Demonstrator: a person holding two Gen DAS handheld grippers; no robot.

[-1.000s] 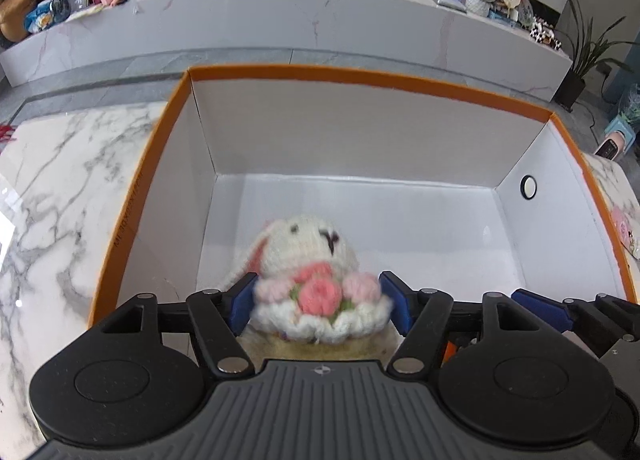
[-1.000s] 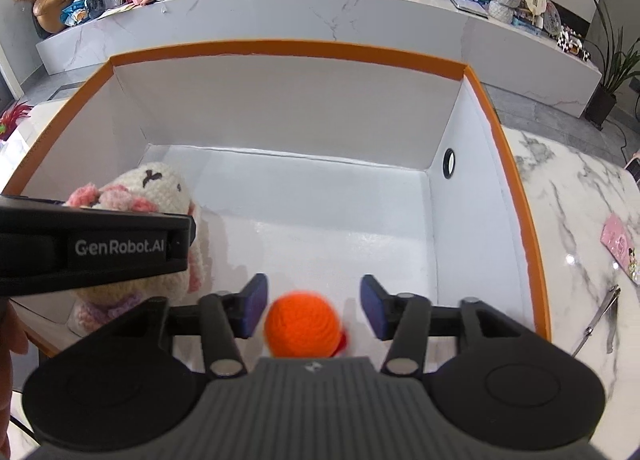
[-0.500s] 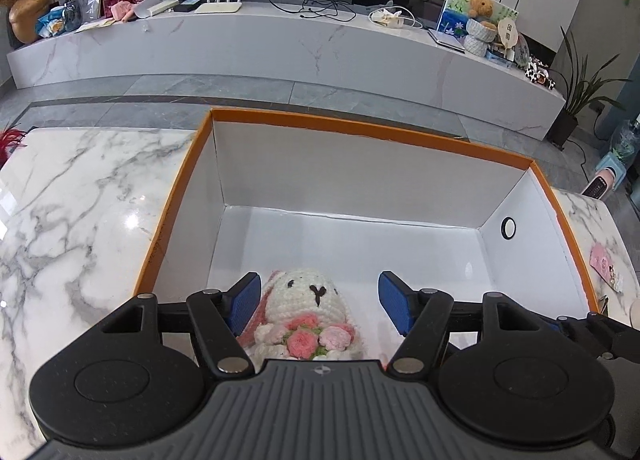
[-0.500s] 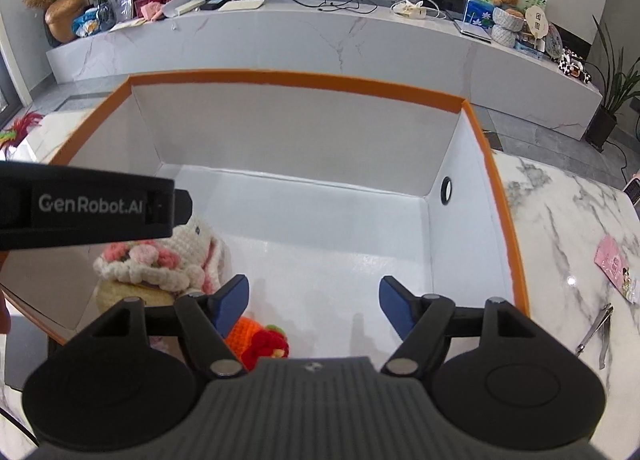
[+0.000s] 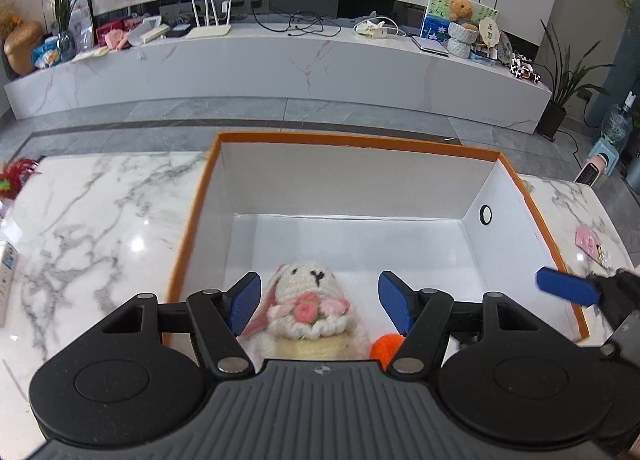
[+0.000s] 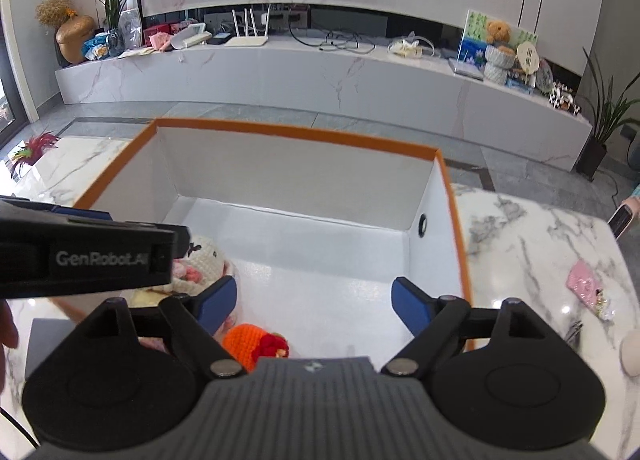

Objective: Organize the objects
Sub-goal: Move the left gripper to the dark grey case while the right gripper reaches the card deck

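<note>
Now that both crocheted toys have been let go, they lie on the floor of the white box with the orange rim (image 5: 196,203), at its near edge. The left gripper (image 5: 320,302) stands released, its blue pads clear of the crochet bunny (image 5: 306,300) that it clasped a second ago; the bunny sits upright just below them. The right gripper (image 6: 314,302), with jaws opening and nothing between them, has dropped the orange crochet ball (image 6: 246,342), which rests at the bunny's three o'clock, touching or nearly so. Both tools look lifted away, so this placement seems done; the pink item (image 6: 584,280) on the marble table (image 5: 100,211), at the box's three o'clock, may be next.
</note>
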